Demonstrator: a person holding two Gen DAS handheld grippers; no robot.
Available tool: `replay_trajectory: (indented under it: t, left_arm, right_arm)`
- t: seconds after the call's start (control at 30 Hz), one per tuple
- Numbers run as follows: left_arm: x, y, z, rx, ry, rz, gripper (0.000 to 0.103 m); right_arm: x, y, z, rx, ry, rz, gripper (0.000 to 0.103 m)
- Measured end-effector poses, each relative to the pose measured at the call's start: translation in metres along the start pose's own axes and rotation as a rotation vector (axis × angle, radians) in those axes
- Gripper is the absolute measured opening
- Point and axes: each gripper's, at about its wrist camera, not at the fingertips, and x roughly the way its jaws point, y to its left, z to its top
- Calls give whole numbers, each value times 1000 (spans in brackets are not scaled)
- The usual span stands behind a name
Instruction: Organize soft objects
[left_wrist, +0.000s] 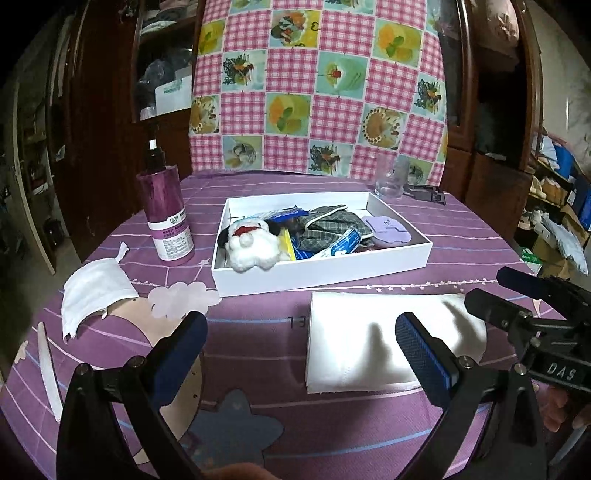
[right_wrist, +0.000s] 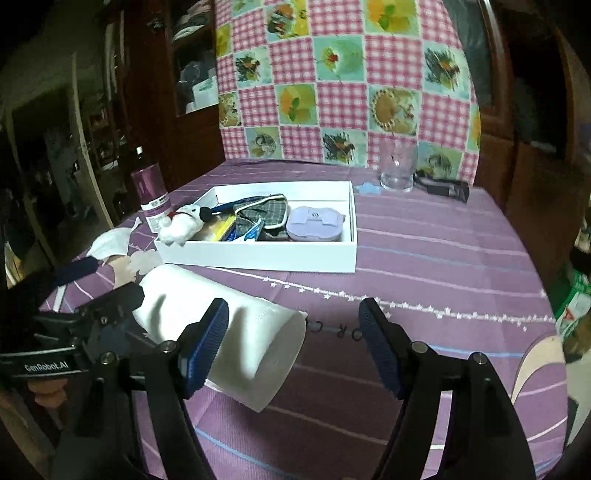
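Note:
A folded white cloth (left_wrist: 354, 343) (right_wrist: 236, 325) lies flat on the purple tablecloth in front of a white box (left_wrist: 332, 269) (right_wrist: 258, 258). The box holds a white plush dog (left_wrist: 251, 243) (right_wrist: 181, 221), a checked fabric pouch (left_wrist: 325, 225) (right_wrist: 262, 214), a lilac case (left_wrist: 388, 229) (right_wrist: 314, 223) and some packets. My left gripper (left_wrist: 303, 343) (right_wrist: 98, 284) is open, its right finger over the cloth's near side. My right gripper (right_wrist: 293, 343) (left_wrist: 504, 291) is open at the cloth's right end, with nothing pinched.
A purple bottle (left_wrist: 166, 214) (right_wrist: 149, 195) stands left of the box, and a crumpled white tissue (left_wrist: 92, 291) (right_wrist: 110, 240) lies near the table's left edge. A glass (left_wrist: 391, 177) (right_wrist: 399, 170) and a black clip (right_wrist: 443, 188) sit at the back. A patchwork cloth hangs behind.

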Motion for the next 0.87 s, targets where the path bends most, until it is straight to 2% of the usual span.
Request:
replay_trajectory:
  t: [0.4,0.7,0.8,0.87]
  left_arm:
    - [0,-1,0,-4,24,-46,103]
    - [2,-2,-1,1,23,-29,103]
    - [0,-6,-4,55,-5,19,102]
    - [-4,-11,-4,80,-10,-2,102]
  right_arm:
    - [-3,-5,2,17,-8,11,73]
    - [-2,-7,2,28,4,17,73]
    - [-1,-7,2,27,6,12,73]
    - [-2,-8,2,32,0,6,73]
